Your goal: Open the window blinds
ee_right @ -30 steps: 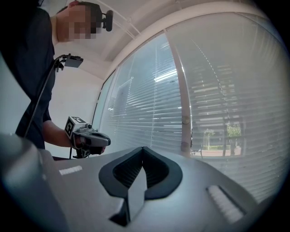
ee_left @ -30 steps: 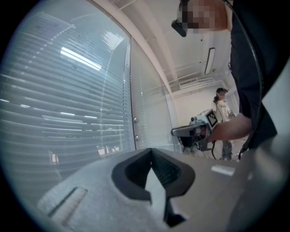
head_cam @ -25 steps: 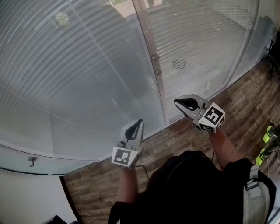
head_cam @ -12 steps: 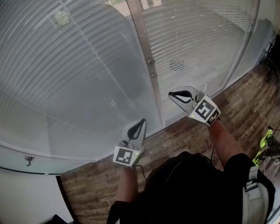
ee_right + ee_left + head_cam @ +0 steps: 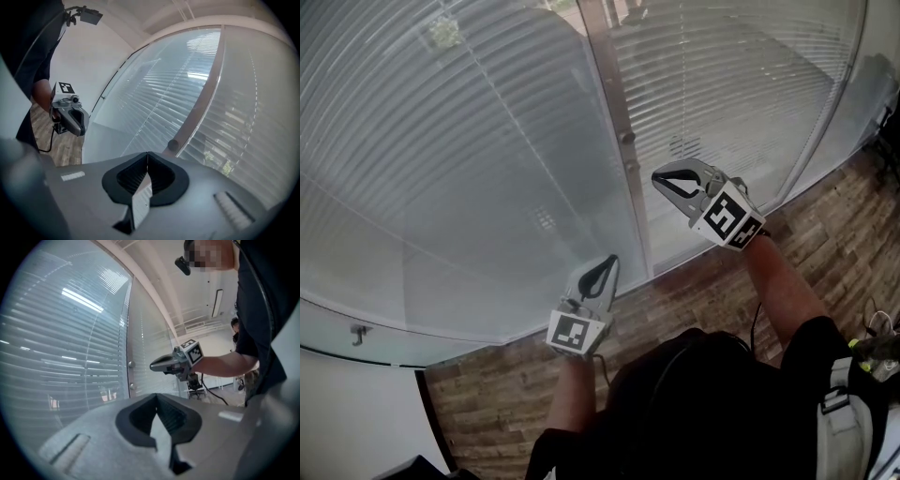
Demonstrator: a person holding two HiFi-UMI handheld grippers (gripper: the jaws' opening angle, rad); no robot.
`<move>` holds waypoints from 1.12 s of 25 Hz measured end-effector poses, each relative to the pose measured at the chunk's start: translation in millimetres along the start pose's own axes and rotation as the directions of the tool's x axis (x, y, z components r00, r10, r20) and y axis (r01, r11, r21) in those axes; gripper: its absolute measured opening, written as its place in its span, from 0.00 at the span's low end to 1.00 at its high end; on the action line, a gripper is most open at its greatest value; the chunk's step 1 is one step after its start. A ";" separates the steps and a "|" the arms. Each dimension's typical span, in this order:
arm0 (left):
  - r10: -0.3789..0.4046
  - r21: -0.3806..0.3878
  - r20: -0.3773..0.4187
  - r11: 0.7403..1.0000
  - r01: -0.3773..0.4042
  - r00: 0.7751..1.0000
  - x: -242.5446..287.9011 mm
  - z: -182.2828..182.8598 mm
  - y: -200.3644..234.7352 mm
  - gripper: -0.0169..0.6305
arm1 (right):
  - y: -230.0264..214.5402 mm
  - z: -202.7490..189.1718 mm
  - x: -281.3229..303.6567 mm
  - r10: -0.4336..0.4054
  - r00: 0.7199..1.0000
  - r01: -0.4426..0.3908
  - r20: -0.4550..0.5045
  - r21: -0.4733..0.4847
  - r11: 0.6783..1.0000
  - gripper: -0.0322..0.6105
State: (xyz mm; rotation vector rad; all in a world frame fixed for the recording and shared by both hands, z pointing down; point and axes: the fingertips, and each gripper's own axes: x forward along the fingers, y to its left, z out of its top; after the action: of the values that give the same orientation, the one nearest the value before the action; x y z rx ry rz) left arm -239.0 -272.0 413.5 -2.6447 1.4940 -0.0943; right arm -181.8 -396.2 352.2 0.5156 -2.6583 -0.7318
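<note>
The window blinds (image 5: 487,141) run past the top edge.

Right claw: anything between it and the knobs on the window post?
Nothing visible. The right claw, shut and empty, has open air between its tip and the two round knobs on the post. The blinds appear to sit behind glass, so the slats themselves look unreachable. The left claw is lower, out of the way.

The left gripper (image 5: 157,400) has its jaws together with nothing between them. Ahead are the window blinds (image 5: 70,333) behind glass, and the right gripper (image 5: 155,365) is near the frame's knobs (image 5: 131,364).
</note>
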 end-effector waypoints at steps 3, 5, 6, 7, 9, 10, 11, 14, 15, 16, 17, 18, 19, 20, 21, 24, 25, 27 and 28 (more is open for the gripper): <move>0.005 -0.015 -0.010 1.000 -0.005 1.000 1.0 0.2 -5.2 0.03 | -10.0 7.8 5.2 -0.012 1.000 0.011 -0.011 -0.057 0.998 0.13; 0.012 -0.015 -0.013 1.000 -0.012 1.000 1.1 -1.0 -6.2 0.03 | -16.2 12.8 9.4 -0.023 0.999 0.020 -0.025 -0.108 0.994 0.15; 0.015 -0.013 -0.015 1.000 -0.015 1.000 1.4 -1.9 -6.0 0.03 | -19.2 14.4 12.3 -0.031 0.999 0.026 -0.032 -0.135 0.991 0.15; 0.018 -0.012 -0.017 1.000 -0.018 1.000 1.6 -2.7 -5.8 0.03 | -22.0 15.4 15.3 -0.039 0.998 0.032 -0.039 -0.160 0.987 0.16; 0.022 -0.015 -0.017 1.000 -0.023 1.000 2.2 -3.5 -6.3 0.03 | -27.2 16.9 21.4 -0.058 0.997 0.044 -0.058 -0.210 0.977 0.18; 0.025 -0.016 -0.016 1.000 -0.025 1.000 2.5 -3.4 -6.6 0.03 | -29.5 17.5 24.9 -0.068 0.995 0.050 -0.069 -0.239 0.970 0.21; 0.027 -0.017 -0.015 0.999 -0.027 1.000 2.8 -3.0 -6.9 0.03 | -31.2 18.0 28.6 -0.077 0.994 0.052 -0.082 -0.270 0.961 0.22; 0.030 -0.011 -0.014 0.999 -0.030 0.999 2.9 -1.7 -8.2 0.03 | -32.5 17.2 38.7 -0.094 0.987 0.040 -0.131 -0.365 0.930 0.26; 0.031 -0.009 -0.014 0.999 -0.032 0.999 2.9 -1.4 -8.6 0.03 | -32.9 16.0 41.5 -0.102 0.984 0.037 -0.145 -0.392 0.919 0.28; 0.033 -0.009 -0.014 0.999 -0.033 0.999 2.8 -1.1 -9.0 0.03 | -33.7 14.5 44.1 -0.112 0.981 0.037 -0.157 -0.417 0.908 0.28; 0.035 -0.009 -0.013 0.999 -0.035 0.999 2.6 -0.9 -9.0 0.03 | -35.1 13.1 46.5 -0.123 0.978 0.038 -0.167 -0.440 0.897 0.28; 0.039 -0.010 -0.013 0.999 -0.039 0.999 2.1 -1.1 -8.8 0.03 | -36.9 11.9 48.8 -0.135 0.975 0.040 -0.175 -0.461 0.887 0.28; 0.043 -0.012 -0.015 0.999 -0.043 0.999 1.1 -1.6 -8.5 0.03 | -39.1 11.2 50.9 -0.146 0.973 0.042 -0.181 -0.479 0.877 0.28; 0.047 -0.014 -0.018 0.999 -0.047 0.999 -0.1 -2.4 -8.1 0.03 | -41.2 11.2 52.8 -0.156 0.970 0.045 -0.185 -0.495 0.868 0.29; 0.051 -0.015 -0.021 0.999 -0.051 0.998 -1.4 -3.4 -7.6 0.03 | -43.3 11.8 54.4 -0.165 0.969 0.048 -0.186 -0.509 0.859 0.29; 0.063 -0.018 -0.027 0.998 -0.064 0.998 -5.3 -6.3 -5.0 0.03 | -47.5 15.1 60.0 -0.184 0.965 0.056 -0.187 -0.538 0.841 0.31; 0.067 -0.018 -0.026 0.998 -0.068 0.997 -6.2 -6.7 -3.9 0.03 | -48.3 16.4 62.2 -0.189 0.964 0.059 -0.187 -0.542 0.838 0.31; 0.074 -0.017 -0.020 0.997 -0.075 0.997 -7.5 -6.1 -2.7 0.03 | -49.5 17.2 66.1 -0.197 0.961 0.058 -0.192 -0.556 0.829 0.31; 0.077 -0.016 -0.019 0.997 -0.077 0.997 -7.9 -5.6 -2.3 0.03 | -50.0 16.3 67.6 -0.200 0.960 0.055 -0.197 -0.567 0.822 0.31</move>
State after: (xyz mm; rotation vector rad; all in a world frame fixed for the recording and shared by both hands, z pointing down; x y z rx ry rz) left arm -241.7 -264.3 419.3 -2.6025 1.6071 -0.0997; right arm -235.2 -458.1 326.8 0.5747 -2.0504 -1.3298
